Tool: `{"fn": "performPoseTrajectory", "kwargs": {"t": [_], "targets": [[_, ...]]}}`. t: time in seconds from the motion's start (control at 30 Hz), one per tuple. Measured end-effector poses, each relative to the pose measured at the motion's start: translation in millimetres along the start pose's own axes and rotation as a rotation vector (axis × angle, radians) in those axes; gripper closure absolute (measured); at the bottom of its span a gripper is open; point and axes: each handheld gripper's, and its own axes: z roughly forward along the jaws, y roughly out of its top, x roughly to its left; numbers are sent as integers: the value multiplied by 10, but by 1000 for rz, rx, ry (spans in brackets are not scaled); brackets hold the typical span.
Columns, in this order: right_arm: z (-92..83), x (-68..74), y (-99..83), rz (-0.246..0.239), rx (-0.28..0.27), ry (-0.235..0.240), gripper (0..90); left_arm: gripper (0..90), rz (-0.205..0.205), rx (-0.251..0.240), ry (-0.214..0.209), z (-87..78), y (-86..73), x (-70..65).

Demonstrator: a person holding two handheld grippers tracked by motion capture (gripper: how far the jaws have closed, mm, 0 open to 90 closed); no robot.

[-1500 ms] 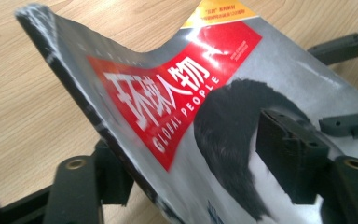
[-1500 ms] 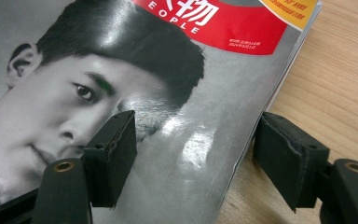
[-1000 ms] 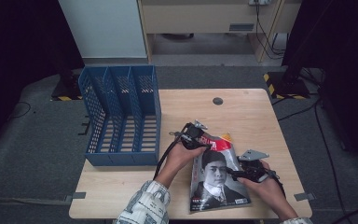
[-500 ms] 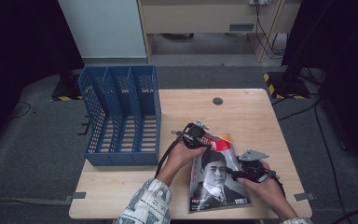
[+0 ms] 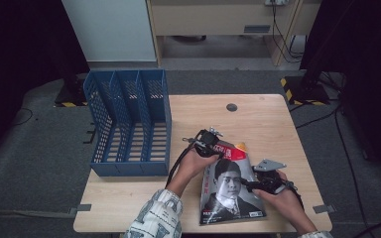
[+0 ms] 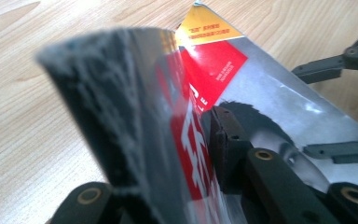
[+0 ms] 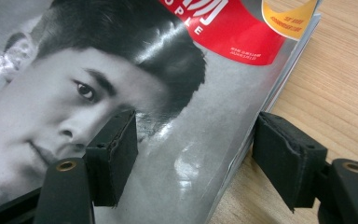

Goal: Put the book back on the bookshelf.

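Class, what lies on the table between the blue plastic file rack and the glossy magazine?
Bare wooden table in the high view, between file rack and magazine.

I'm seeing a blue three-slot file rack (image 5: 129,124) sitting on the wooden table (image 5: 263,119), left side, a dark round grommet (image 5: 231,107) lying near the far edge

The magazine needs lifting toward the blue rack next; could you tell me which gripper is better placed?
Left. The left gripper has just been closing and clamps the magazine at its top corner. The right gripper only straddles its edge, jaws apart.
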Motion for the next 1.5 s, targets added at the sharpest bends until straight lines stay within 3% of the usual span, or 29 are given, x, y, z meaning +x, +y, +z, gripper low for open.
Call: {"fn": "performPoseTrajectory", "kwargs": {"t": [0.23,0.33,0.43,0.57,0.77,1.07,1.23,1.5], "targets": [[3,-13,-7,14,-2,5,314,807,12,16,2,-45,46,-39],[2,-13,-7,20,-1,5,313,817,0,18,5,-56,56,-46],[-28,-54,1,57,9,16,296,828,-27,-4,-17,-100,72,-40],[-145,-183,5,93,-40,-8,307,851,-21,-18,-31,-190,122,-77],[-223,-353,-71,132,-16,-80,308,858,16,-20,-11,-298,183,-175],[-194,-385,-106,118,17,-103,300,864,46,-15,2,-455,247,-285],[-162,-387,-129,107,38,-110,297,866,65,-23,18,-643,335,-368],[-147,-378,-140,101,31,-114,287,866,85,-24,16,-858,447,-425]]}}
